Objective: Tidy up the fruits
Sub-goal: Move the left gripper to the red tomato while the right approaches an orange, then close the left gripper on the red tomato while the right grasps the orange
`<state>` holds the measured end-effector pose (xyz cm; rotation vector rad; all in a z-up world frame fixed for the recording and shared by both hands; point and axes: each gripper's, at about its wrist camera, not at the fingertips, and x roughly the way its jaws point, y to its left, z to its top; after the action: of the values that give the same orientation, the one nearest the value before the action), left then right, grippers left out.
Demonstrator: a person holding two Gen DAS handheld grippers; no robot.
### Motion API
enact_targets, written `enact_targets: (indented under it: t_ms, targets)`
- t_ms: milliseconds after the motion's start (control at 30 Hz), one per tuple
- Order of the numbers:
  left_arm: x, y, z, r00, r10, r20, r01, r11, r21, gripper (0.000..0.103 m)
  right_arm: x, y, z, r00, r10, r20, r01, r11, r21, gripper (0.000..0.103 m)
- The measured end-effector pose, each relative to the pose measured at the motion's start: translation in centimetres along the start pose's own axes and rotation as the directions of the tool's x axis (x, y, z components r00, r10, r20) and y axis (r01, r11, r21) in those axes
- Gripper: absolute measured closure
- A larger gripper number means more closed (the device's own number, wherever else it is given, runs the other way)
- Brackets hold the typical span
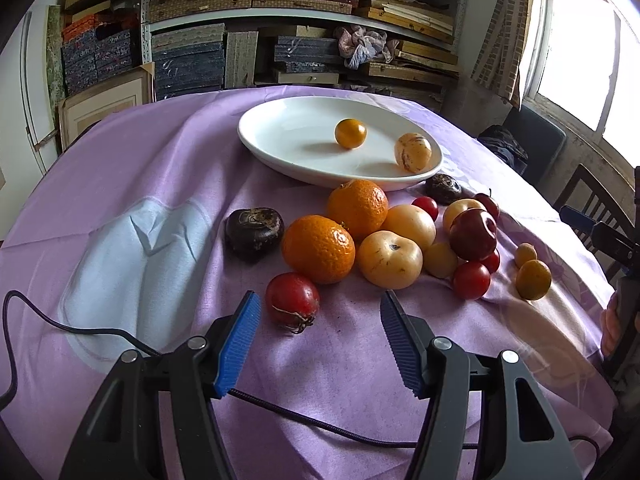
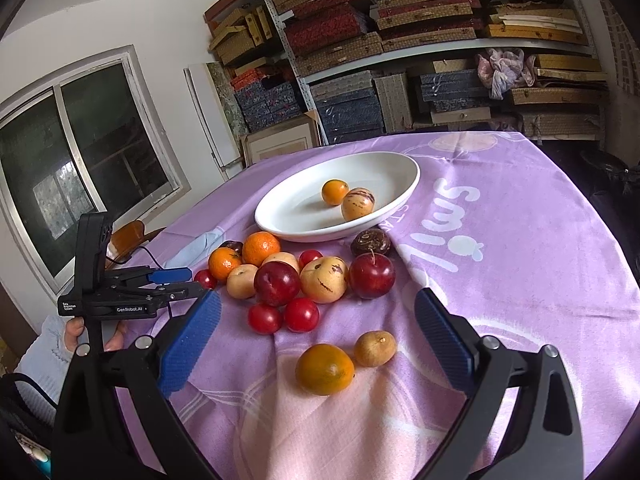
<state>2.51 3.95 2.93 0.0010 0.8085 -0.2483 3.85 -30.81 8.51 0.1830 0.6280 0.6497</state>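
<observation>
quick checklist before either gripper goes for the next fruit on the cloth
1. Right gripper open and empty: ok, nothing sits between its pads.
2. Left gripper open and empty: ok, jaws apart with nothing held.
3. Fruit within easy approach: ok, a small orange fruit lies right ahead of the right gripper, and a red tomato just ahead of the left.
4. Room on the white plate: ok, only two fruits on it.
5. Cable clear of the left gripper: not ok, it runs across the cloth under the fingers.
6. Fruit steady on the wrinkled cloth: cannot tell.
</observation>
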Motion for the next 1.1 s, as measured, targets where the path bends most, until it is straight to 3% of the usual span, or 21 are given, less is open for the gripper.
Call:
enact_targets:
  t_ms: [200,300,767,900,967,1033,1100]
  targets:
    - [0.5,-0.2,0.0,1.000,0.007,-0.001,-0.007,1.000,0.012,0.043,0.3,0.2,-0.1,1.000,-0.004,-0.008,0.004,1.000,0.000,0.008]
    - [0.6,0.0,0.1,1.000,0.025,0.005,-0.026,1.000,0.014,0.049,0.4,0.3,-0.3,1.000,-0.003,-0.018,0.003,1.000,-0.007,0.008]
    - [1.4,1.0,0.1,1.000,0.020,-0.010,-0.020,1.000,-0.017,0.051,1.4,3.5,-1.9,0.994,0.008,-0.110,-0.023,0.990,-0.139,0.008]
    - [1.7,1.2,0.1,1.000,0.004,-0.026,-0.004,1.000,-0.027,0.067,1.6,3.8,-2.2,0.990,0.007,-0.141,-0.027,0.990,-0.139,0.008]
    - [1.8,1.3,0.0,0.999,-0.009,-0.036,0.007,0.999,-0.032,0.072,1.6,4.1,-2.6,0.987,0.001,-0.159,-0.025,0.988,-0.151,0.009]
    - [1.8,1.3,0.0,0.999,-0.010,-0.036,0.009,0.999,-0.033,0.072,1.6,4.5,-2.9,0.984,-0.002,-0.181,-0.028,0.987,-0.161,0.020]
    - [1.8,1.3,0.0,0.999,-0.012,-0.036,0.011,0.999,-0.032,0.072,1.7,4.4,-3.0,0.981,-0.011,-0.196,-0.021,0.987,-0.161,0.023]
